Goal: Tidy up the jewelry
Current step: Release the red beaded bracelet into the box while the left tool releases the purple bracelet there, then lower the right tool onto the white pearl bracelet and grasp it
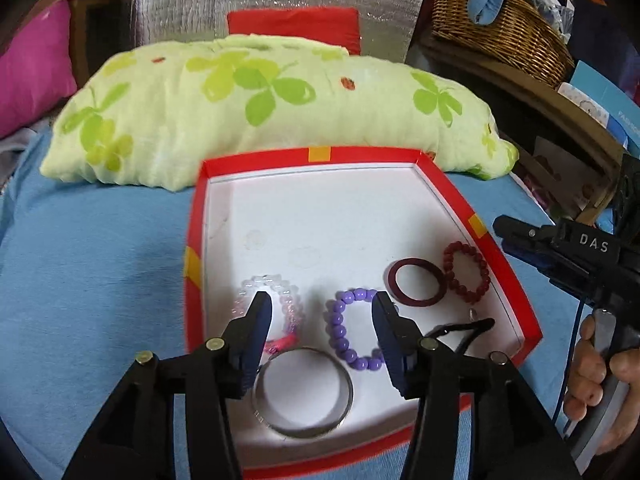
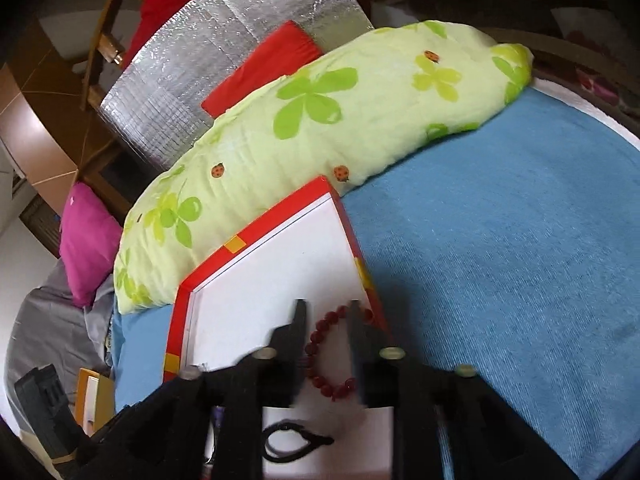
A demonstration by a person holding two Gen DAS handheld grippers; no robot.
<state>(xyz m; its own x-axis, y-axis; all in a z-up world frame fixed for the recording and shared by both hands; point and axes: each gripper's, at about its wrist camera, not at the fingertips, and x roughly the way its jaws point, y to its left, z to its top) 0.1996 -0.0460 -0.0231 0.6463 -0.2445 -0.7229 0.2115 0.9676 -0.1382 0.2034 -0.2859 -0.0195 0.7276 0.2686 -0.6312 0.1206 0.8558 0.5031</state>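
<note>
Jewelry lies in a shallow red box (image 1: 476, 216) with a white floor, set on a blue blanket (image 1: 92, 280) in front of a green clover-print pillow (image 1: 280, 92). Going left to right in the left wrist view: a clear beaded bracelet (image 1: 286, 294) with a pink tassel, a silver bangle (image 1: 304, 392) nearest the camera, a purple beaded bracelet (image 1: 340, 330), a black cord (image 1: 464, 328), a dark red ring (image 1: 416, 282), and a dark red beaded bracelet (image 1: 466, 272) touching that ring, close to the box's right wall. The left gripper (image 1: 322, 316) hangs over the box with its jaws spread wide, holding nothing, straddling the clear and purple bracelets. At the right edge the right gripper (image 1: 506, 230) reaches toward the box wall; white letters on its body read "DAS". From its own camera, the right gripper (image 2: 326, 310) also stands parted and empty, its fingertips framing the dark red beaded bracelet (image 2: 320, 356) below, the black cord (image 2: 292, 444) nearer the lens.
</note>
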